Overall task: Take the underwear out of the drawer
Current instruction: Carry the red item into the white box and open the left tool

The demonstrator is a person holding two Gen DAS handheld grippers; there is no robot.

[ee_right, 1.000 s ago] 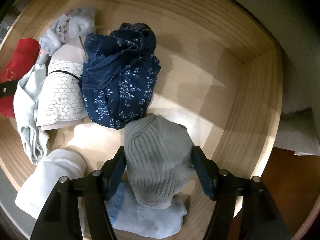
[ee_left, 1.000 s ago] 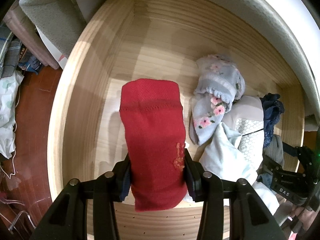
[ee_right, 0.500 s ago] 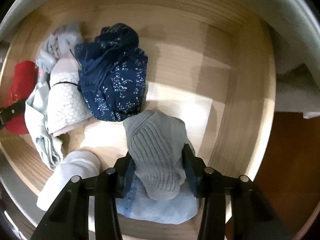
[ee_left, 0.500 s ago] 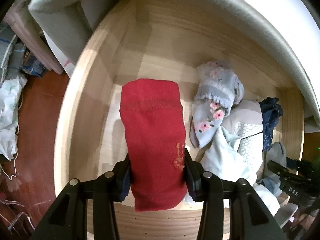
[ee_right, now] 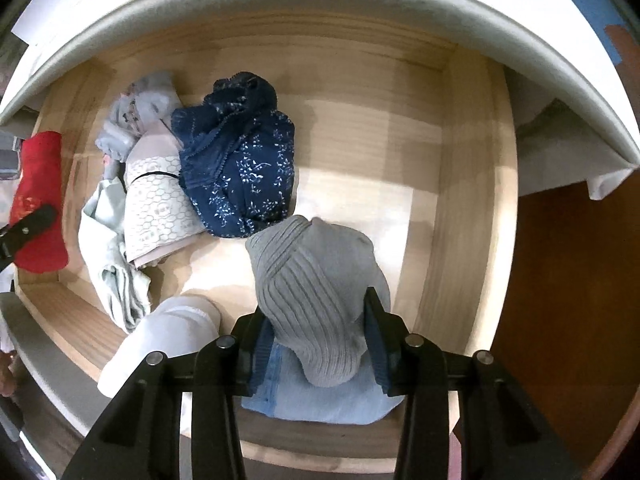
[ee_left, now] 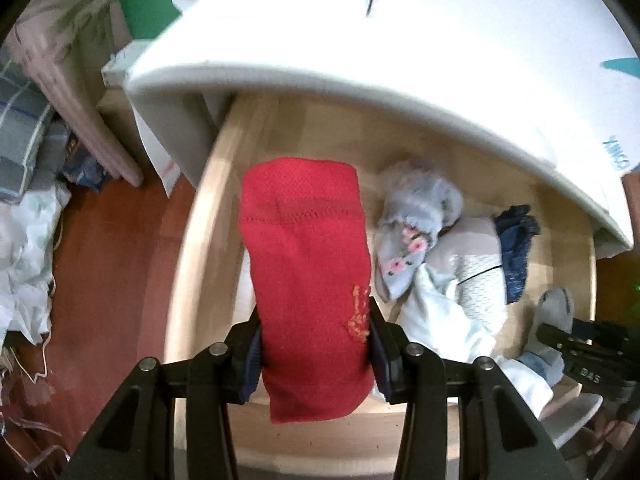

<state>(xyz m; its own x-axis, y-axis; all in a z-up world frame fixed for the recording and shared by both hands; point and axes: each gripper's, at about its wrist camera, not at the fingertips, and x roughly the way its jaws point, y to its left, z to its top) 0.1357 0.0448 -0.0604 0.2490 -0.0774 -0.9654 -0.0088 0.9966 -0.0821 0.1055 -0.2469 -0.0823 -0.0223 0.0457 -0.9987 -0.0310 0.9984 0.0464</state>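
Left claw (ee_left: 316, 344): both fingers pinch a folded red underwear piece (ee_left: 308, 272), which stands up between them at frame centre, above the left end of the wooden drawer (ee_left: 192, 248). An orange embroidered mark on the red fabric is too blurred to read.

Right claw (ee_right: 318, 344): both fingers pinch a grey ribbed garment (ee_right: 316, 296) at lower centre, over a light blue folded item (ee_right: 320, 400) at the drawer's front wall.

Legible writing: "DAS" on the right claw body, visible at the lower right of the left wrist view. Blue lettering on the white box (ee_left: 480, 60) at the upper right is partly cut off and unreadable.

Remaining contents, right wrist view: navy floral garment (ee_right: 240, 168), white honeycomb-print garment (ee_right: 160, 200), pale green cloth (ee_right: 112, 256) and grey floral garment (ee_right: 136, 116) crowd the left half. The right half of the drawer floor is bare wood up to the right wall. A white cabinet edge (ee_right: 320, 12) overhangs the drawer's rear.
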